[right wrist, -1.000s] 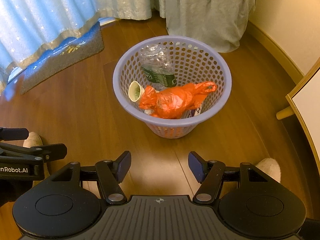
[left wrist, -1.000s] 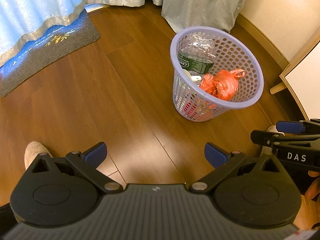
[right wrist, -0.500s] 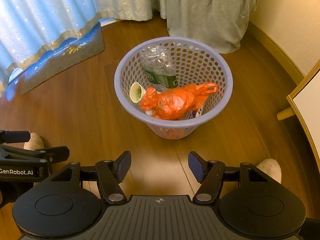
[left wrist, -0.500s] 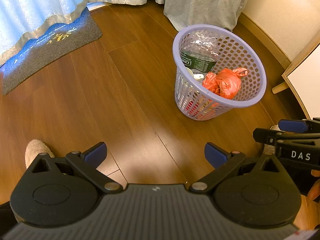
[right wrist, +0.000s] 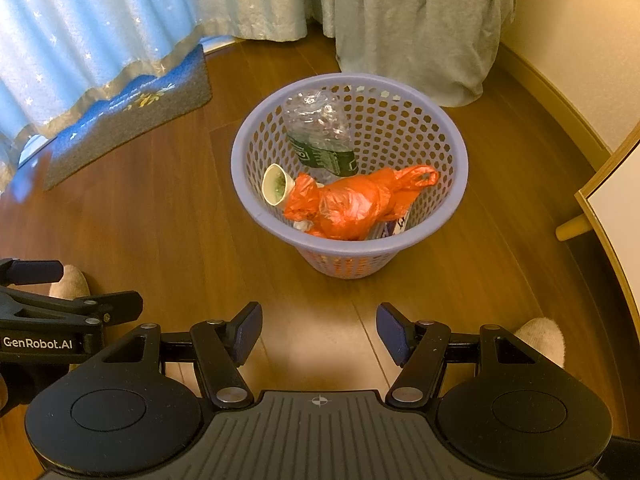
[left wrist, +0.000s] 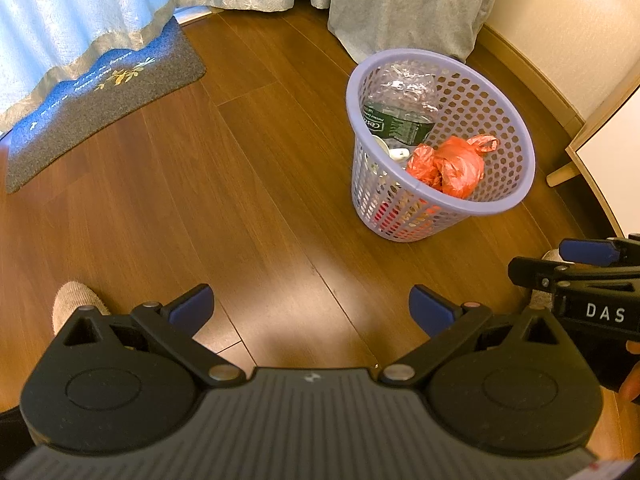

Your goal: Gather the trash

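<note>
A lilac perforated waste basket (right wrist: 452, 140) (left wrist: 516, 140) stands on the wooden floor. Inside it lie a crumpled clear bottle (right wrist: 320, 128) (left wrist: 404, 100) with a dark green label, an orange plastic bag (right wrist: 352, 204) (left wrist: 448, 164) and a paper cup (right wrist: 276, 184) on its side. My right gripper (right wrist: 319, 334) hangs open and empty over bare floor, short of the basket. My left gripper (left wrist: 312, 310) is open wide and empty, to the left of the basket and nearer me. Each gripper shows at the edge of the other's view.
A grey and blue doormat (left wrist: 96, 100) lies at the far left under pale curtains (left wrist: 80, 8). A grey-green cloth (right wrist: 420, 20) hangs to the floor behind the basket. A light wooden furniture leg (right wrist: 572, 228) stands at the right. The person's socked feet (left wrist: 74, 304) (right wrist: 540, 336) flank the grippers.
Both grippers have drawn back slightly from the basket, which sits a little farther off in both views. Their jaws stay open and the trash in the basket has not moved.
</note>
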Tool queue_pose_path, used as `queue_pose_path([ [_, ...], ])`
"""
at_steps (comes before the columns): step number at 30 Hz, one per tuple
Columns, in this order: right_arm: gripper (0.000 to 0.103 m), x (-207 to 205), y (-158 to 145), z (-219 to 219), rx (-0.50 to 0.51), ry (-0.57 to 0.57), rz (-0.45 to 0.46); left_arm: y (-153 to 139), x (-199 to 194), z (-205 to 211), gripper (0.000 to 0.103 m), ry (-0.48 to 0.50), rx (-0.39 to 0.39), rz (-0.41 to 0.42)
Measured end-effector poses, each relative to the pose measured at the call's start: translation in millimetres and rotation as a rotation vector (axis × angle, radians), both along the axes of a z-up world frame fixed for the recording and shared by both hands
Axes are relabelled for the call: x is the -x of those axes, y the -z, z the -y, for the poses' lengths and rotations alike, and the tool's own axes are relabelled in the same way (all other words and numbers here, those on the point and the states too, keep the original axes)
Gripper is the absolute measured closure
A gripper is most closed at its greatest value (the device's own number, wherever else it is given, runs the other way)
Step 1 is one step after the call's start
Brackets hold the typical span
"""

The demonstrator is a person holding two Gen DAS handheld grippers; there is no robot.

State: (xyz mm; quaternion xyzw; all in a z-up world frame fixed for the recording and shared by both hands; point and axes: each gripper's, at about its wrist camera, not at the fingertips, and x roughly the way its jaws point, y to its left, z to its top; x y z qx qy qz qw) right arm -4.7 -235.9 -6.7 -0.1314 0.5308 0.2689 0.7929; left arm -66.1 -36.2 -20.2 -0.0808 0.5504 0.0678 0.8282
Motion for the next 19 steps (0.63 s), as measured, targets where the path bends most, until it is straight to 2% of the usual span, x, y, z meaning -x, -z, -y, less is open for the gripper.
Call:
queue_pose_path([
  [19,0.042,-0.2,-0.2,0.3,-0.002,0.001,0.000,-1.7,1.4,-4.3,0.001,-0.018,0.017,0.016],
])
